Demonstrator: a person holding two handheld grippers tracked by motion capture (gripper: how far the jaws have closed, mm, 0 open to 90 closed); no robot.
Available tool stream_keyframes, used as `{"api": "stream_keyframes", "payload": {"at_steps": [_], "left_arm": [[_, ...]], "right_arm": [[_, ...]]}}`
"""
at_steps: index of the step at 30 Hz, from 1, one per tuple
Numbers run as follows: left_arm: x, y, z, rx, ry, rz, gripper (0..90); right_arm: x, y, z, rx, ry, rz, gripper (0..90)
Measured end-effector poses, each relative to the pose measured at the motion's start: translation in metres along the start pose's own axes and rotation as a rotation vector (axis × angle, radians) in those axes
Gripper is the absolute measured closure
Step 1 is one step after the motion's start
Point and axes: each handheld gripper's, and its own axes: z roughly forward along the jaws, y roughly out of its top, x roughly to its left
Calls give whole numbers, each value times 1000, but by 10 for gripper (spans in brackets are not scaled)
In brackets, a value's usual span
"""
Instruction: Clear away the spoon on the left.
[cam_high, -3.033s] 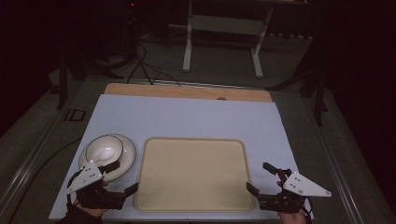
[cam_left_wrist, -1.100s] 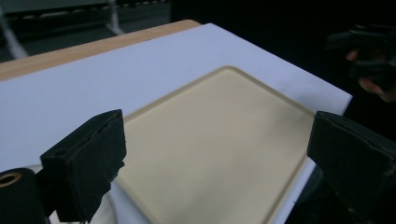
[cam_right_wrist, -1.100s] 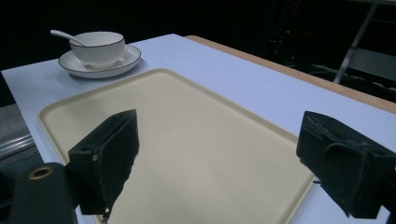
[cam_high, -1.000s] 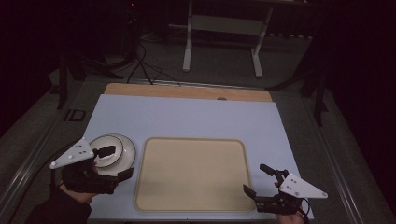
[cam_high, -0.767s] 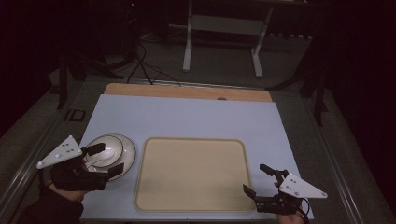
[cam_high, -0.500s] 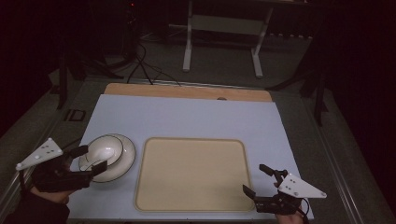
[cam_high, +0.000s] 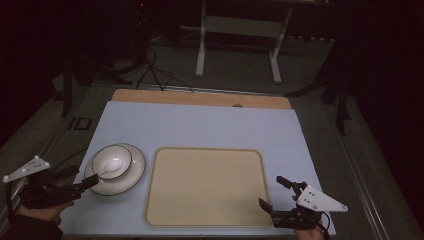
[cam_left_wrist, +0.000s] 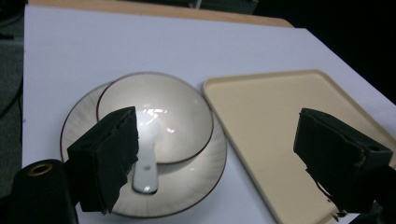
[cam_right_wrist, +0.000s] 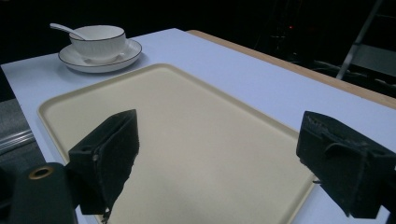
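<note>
A white bowl (cam_high: 112, 161) with a dark rim stands on a matching saucer (cam_high: 131, 177) at the mat's left. A white spoon (cam_left_wrist: 146, 164) lies in the bowl, its handle over the rim toward my left gripper (cam_high: 81, 176). That gripper sits low just off the saucer's near-left edge. It is open; its jaws have just been closing a little, with nothing between them. A beige tray (cam_high: 205, 186) lies in the middle, bare. My right gripper (cam_high: 271, 192) rests open at the tray's near-right corner, facing across the tray (cam_right_wrist: 187, 116) toward the bowl (cam_right_wrist: 99, 41).
A pale blue mat (cam_high: 200, 125) covers the table, with a wooden strip (cam_high: 200, 98) along its far edge. Beyond the table, on the dark floor, stand a metal frame's legs (cam_high: 202, 50) and cables (cam_high: 150, 70).
My left gripper has moved left and down, from over the bowl to just off the saucer's near-left edge. The bowl and spoon now show uncovered. The right gripper has kept still.
</note>
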Motion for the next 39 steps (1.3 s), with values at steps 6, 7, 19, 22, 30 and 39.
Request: {"api": "stream_keyframes", "payload": {"at_steps": [6, 7, 19, 22, 30, 39], "left_arm": [[17, -8, 3, 30, 13, -68, 166], [19, -9, 4, 36, 12, -80, 185], [42, -19, 14, 79, 4, -240, 347], [46, -20, 16, 96, 6, -263, 367], [53, -23, 29, 161, -30, -298, 472], [56, -22, 35, 169, -55, -330, 631]], "right_arm": [[0, 0, 1, 4, 2, 3, 132], [0, 0, 1, 7, 2, 3, 132], [1, 0, 2, 5, 5, 1, 132], [1, 0, 2, 6, 5, -4, 132], [1, 0, 2, 7, 6, -3, 132], [1, 0, 2, 6, 5, -6, 133]]}}
